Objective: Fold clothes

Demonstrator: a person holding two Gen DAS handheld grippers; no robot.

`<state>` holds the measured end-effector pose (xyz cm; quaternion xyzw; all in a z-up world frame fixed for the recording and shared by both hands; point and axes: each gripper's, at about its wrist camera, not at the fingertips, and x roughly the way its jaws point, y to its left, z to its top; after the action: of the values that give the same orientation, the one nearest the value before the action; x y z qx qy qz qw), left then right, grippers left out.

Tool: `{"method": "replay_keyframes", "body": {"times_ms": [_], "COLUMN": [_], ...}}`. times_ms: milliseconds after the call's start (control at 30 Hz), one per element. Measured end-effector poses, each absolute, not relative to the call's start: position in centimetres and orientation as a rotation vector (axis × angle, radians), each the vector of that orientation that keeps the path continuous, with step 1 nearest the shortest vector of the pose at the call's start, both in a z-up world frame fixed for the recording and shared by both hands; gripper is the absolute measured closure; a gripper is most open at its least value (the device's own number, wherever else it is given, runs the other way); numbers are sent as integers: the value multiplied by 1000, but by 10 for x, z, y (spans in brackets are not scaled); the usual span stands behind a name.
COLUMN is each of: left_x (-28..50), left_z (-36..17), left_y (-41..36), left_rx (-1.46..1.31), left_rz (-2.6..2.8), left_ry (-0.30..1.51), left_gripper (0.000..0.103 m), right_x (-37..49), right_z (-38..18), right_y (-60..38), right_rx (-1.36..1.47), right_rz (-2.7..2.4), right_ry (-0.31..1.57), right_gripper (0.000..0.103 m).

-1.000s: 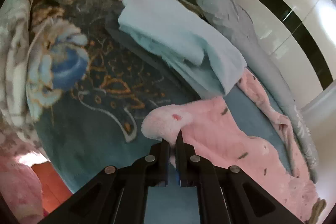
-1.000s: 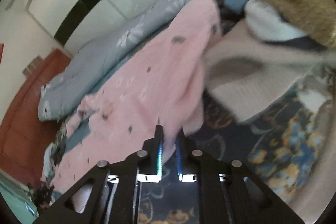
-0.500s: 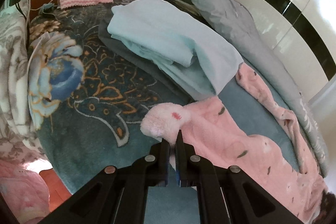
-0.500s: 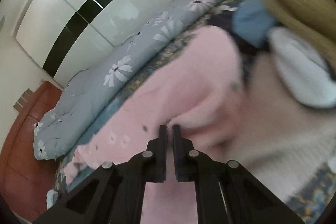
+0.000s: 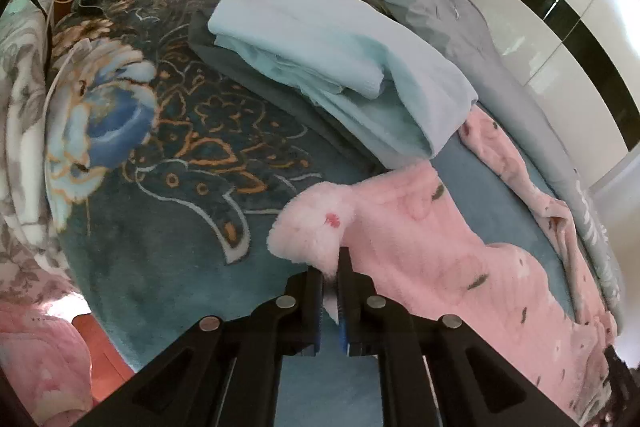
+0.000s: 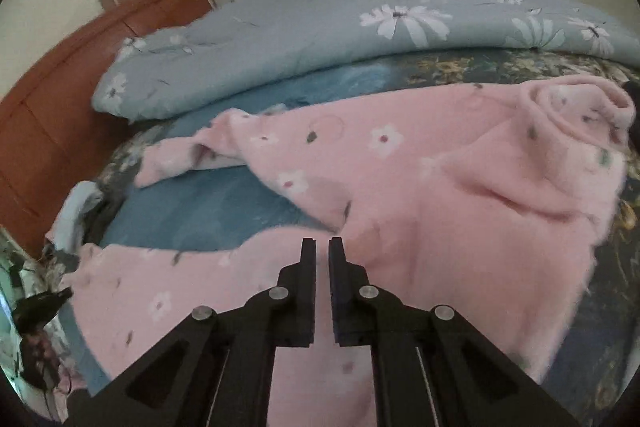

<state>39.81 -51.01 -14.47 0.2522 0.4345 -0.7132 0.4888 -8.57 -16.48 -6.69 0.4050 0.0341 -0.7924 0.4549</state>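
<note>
Where its jaws nearly meet, the left gripper [image 5: 330, 267] pinches a fluffy edge of the pink garment [image 5: 420, 247], spread over the teal blanket [image 5: 160, 247]. Right gripper [image 6: 321, 247]: fingers a narrow slit apart above the same fabric, grip uncertain. Beyond: folded light-blue cloth [image 5: 340, 59]; grey daisy quilt [image 6: 320, 39].

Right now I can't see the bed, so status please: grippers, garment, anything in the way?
Left gripper shut on pink garment cuff. Right gripper nearly shut, over the garment, grip unclear. Folded blue stack lies just beyond.
</note>
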Motion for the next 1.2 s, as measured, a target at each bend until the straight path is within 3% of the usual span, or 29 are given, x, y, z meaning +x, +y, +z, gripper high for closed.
{"method": "replay_keyframes", "body": {"times_ms": [133,167,300,500,633,700,733,767,1067,1200], "left_x": [398,398,396,395,398,400,401,401,411,412], "left_z": [-148,-148,-150,-150,-151,-151,-150,-150,-130,-128], "left_y": [-512,-512,-514,-513,-512,-511,-511,-511,-507,-501], "left_rx": [603,600,601,600,595,587,582,577,505,516], "left_rz": [-1730,-1728,-1723,-1718,-1722,-1724,-1725,-1726,-1789,-1815], "left_ry": [1069,1072,1080,1092,1109,1123,1130,1137,1145,1123], "left_gripper": [95,95,95,95,95,95,95,95,98,98], "right_x": [-113,-127,-171,-207,-220,-215,-212,-209,-176,-163], "right_z": [-54,-57,-77,-91,-97,-91,-85,-79,44,50], "right_y": [-92,-76,-46,-50,-64,-68,-69,-69,44,121], "right_rx": [946,976,1081,1138,1195,1174,1169,1167,861,875], "right_rz": [-2180,-2223,-2301,-2252,-2202,-2181,-2179,-2177,-2300,-2407], "right_ry": [-40,-79,-106,-182,-260,-297,-303,-308,-455,-488], "right_gripper": [67,65,64,50,49,64,88,93,97,98]}}
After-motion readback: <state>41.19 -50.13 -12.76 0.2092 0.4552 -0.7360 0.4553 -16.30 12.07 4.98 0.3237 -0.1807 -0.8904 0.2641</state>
